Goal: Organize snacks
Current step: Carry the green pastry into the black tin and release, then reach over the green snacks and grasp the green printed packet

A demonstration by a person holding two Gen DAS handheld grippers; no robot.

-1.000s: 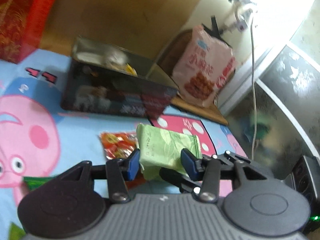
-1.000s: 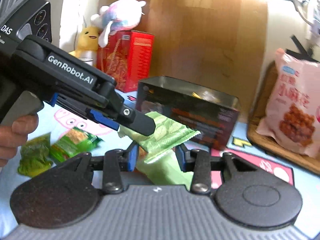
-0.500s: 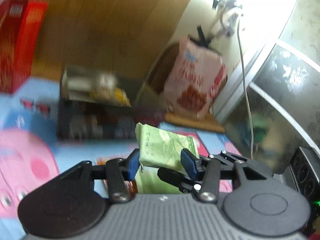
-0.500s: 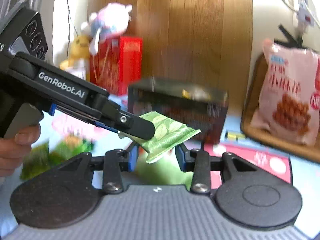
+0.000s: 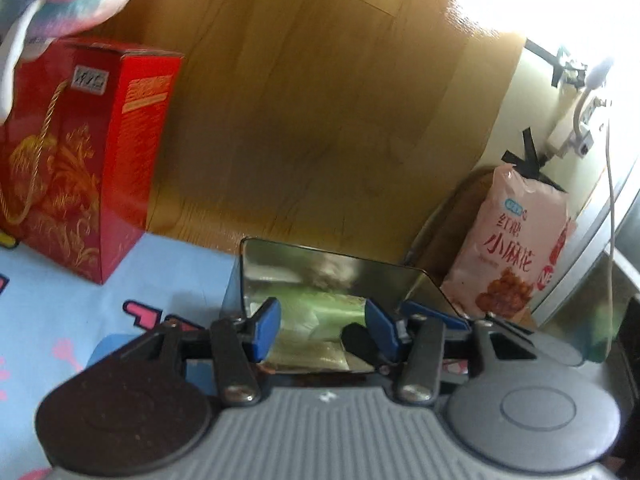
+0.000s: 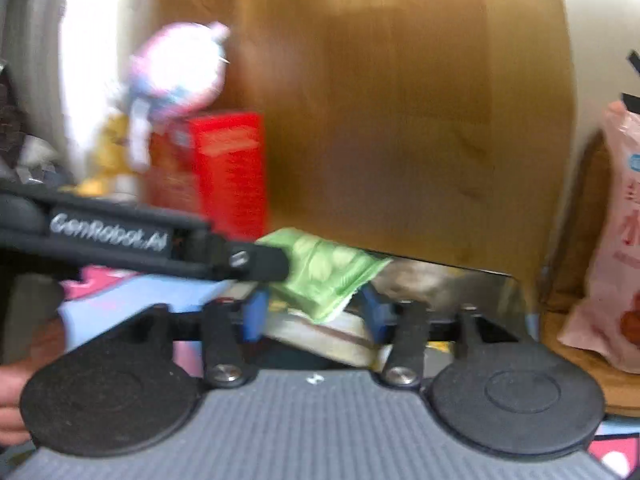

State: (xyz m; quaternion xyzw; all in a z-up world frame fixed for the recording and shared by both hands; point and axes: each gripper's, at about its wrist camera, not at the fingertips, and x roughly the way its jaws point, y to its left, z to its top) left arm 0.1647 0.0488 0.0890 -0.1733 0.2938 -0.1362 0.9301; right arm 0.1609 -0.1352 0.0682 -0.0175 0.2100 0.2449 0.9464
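Above the open tin, left wrist view: left gripper pinching the pale green foil snack packet between its blue pads, held clear of the floor of the tin.
Tin: shiny rectangular metal box, lid off, directly ahead of the pads and under the packet.
In the way: black fingertip reaching in just beside the right-hand pad, overlapping the packet's lower edge.
Left side: tall red cardboard gift box with gold print on the blue cartoon cloth; pastel plush toy on top of it.
Right side: pink plastic snack bag leaning upright past the tin; white cable hanging beside it.
Behind: brown wooden panel.

Right wrist view, blurred: right gripper spread, jaws just opened wider, packet's lower corner between the pads but not pressed by them.
Packet: sticking out from the left tool's black finger, slanting down over the tin's near edge.
Under it: pale flat wrapped item inside the tin, kind impossible to tell.
Lower left: hand on the left tool's grip.
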